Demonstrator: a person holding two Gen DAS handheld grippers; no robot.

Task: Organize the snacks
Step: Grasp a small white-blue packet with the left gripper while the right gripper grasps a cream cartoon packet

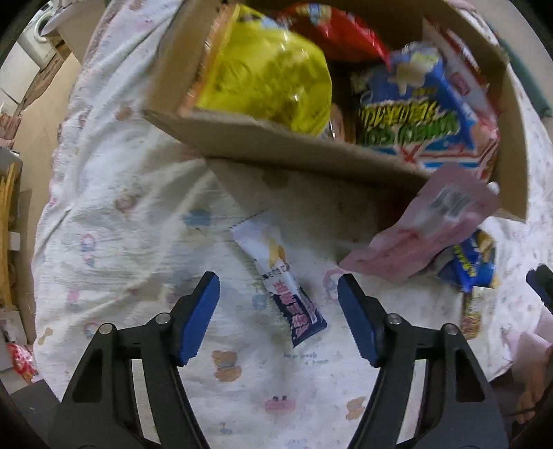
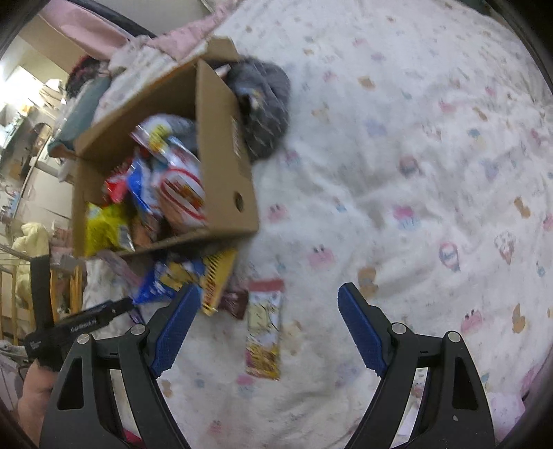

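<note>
Snacks fill one cardboard box (image 1: 304, 152) on the patterned quilt (image 1: 114, 193) — a yellow bag (image 1: 273, 76), a red bag (image 1: 331, 31) and a blue-green bag (image 1: 411, 114) show on top. More lie loose beside it: one white-and-navy stick pack (image 1: 287, 283), one pink pouch (image 1: 428, 228), one long striped pack (image 2: 264, 328). Left gripper (image 1: 278, 307) hangs jaws apart over the stick pack, gripping nothing. Right gripper (image 2: 269, 321) — wide open, empty — is above the striped pack.
</note>
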